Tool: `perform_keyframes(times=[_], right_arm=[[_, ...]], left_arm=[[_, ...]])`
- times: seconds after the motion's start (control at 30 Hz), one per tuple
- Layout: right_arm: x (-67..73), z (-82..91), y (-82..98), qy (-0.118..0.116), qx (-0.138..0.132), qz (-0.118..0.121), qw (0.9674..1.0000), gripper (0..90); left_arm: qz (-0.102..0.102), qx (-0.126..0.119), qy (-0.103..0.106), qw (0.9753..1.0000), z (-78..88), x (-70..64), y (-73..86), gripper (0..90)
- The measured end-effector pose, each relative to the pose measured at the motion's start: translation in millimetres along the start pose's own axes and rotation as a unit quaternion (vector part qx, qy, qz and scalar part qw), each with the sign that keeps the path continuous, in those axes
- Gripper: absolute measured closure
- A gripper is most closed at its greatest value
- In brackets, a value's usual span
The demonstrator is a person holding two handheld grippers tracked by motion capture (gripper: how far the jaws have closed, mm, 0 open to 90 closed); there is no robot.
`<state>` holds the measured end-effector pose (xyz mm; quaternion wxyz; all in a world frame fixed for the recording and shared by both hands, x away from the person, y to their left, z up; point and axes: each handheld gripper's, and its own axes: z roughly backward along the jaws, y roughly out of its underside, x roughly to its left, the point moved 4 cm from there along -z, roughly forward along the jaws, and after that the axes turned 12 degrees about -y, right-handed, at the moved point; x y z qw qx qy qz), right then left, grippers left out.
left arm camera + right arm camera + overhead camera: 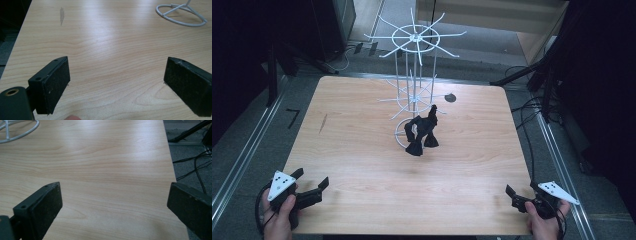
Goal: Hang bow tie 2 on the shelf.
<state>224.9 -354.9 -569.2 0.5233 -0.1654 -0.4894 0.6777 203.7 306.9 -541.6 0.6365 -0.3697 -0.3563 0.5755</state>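
Grippers rest at the near corners of the table, the left gripper and the right gripper both well back from the white wire rack that stands near the far middle. Jaws on each are spread wide and hold nothing. A dark bundle, perhaps cloth or straps, hangs low on the rack, just above its ring base; what exactly it is I cannot tell. This looks like the start, with no reach begun. The next move, I'd judge, calls for one gripper to travel forward to the rack, come in level with the bundle and close on a loose part without snagging the wire arms.
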Motion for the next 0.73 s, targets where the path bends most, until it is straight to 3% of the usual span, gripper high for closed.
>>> perform_keyframes(times=[0.2, 0.47, 0.73], right_arm=[[0.7, 6.1, 5.2, -0.005, 0.005, 0.007, 1.0000, 0.2], [-0.8, 12.5, 10.3, -0.013, 0.004, -0.004, 0.9999, 0.2], [-0.1, 11.5, 11.5, -0.024, 0.010, 0.005, 0.9997, 0.2]], left_arm=[[0.004, -0.002, 0.000, 1.0000, 0.2, 0.6, 0.0, 7.1], [0.014, 0.005, 0.005, 0.9999, -0.7, 3.0, 0.1, 7.1], [0.005, 0.008, 0.005, 0.9999, -0.5, 0.8, 0.4, 7.1]])
